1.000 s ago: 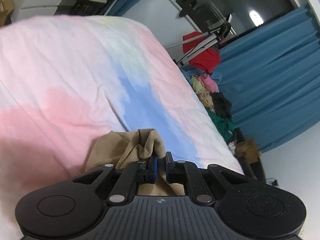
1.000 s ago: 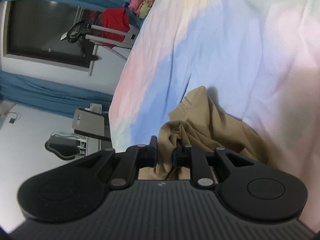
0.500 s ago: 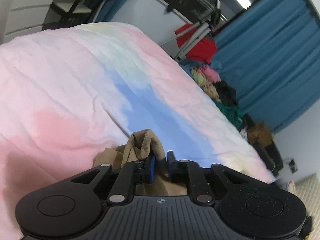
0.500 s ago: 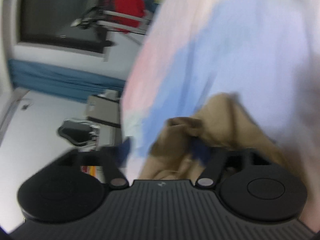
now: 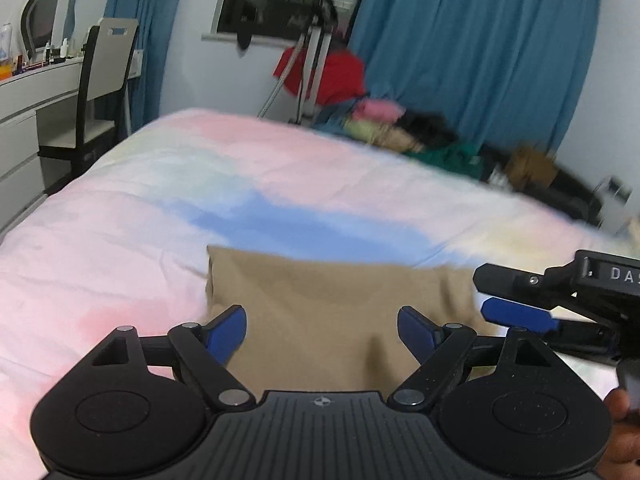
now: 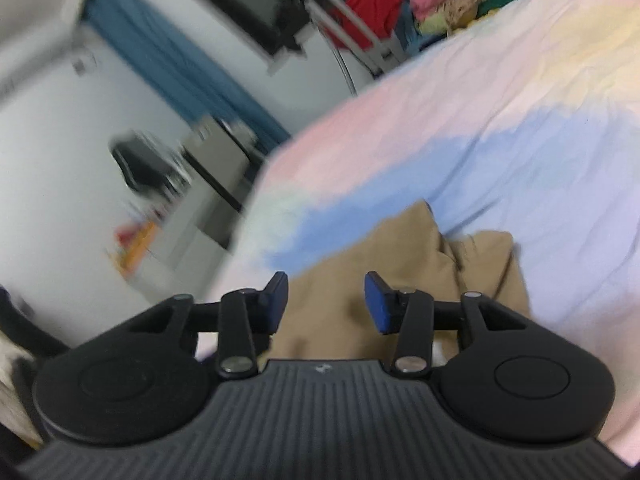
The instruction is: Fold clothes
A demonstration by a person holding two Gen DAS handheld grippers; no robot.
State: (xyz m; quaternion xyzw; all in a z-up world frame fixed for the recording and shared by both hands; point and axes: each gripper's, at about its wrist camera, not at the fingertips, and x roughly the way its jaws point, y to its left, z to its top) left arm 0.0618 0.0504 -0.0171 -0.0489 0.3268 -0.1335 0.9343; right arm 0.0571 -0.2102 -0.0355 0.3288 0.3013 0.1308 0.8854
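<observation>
- Now the tan cloth point(image 5: 340, 312) lies flat on the bed point(image 5: 120, 240), folded into a neat block with a straight far edge.
- It rests on the pink and blue bed cover, close to the near side of the bed.
- From the left wrist camera, the left gripper point(image 5: 322, 326) hangs just over the tan cloth with its blue pads point(image 5: 224, 330) far apart.
- Its jaws have just been opening, and nothing is pinched between them; the cloth only shows below the gap.
- From its own camera, the right gripper point(image 6: 326, 300) is also over the tan cloth, at the end where the cloth looks a bit bunched up.
- Its jaws have just been closing part of the way, but there is a clear gap between the pads and they do not press on the cloth.
- That same right gripper shows at the right edge of the left camera view too, beside the cloth, with a bit of the person's hand point(image 5: 618, 436) behind it.
- Across the bed there is a pile of clothes point(image 5: 400, 128), a red cloth on a stand point(image 5: 332, 74) and blue curtains point(image 5: 480, 48).
- A chair point(image 5: 104, 80) stands by a white desk point(image 5: 36, 92) on the left.
</observation>
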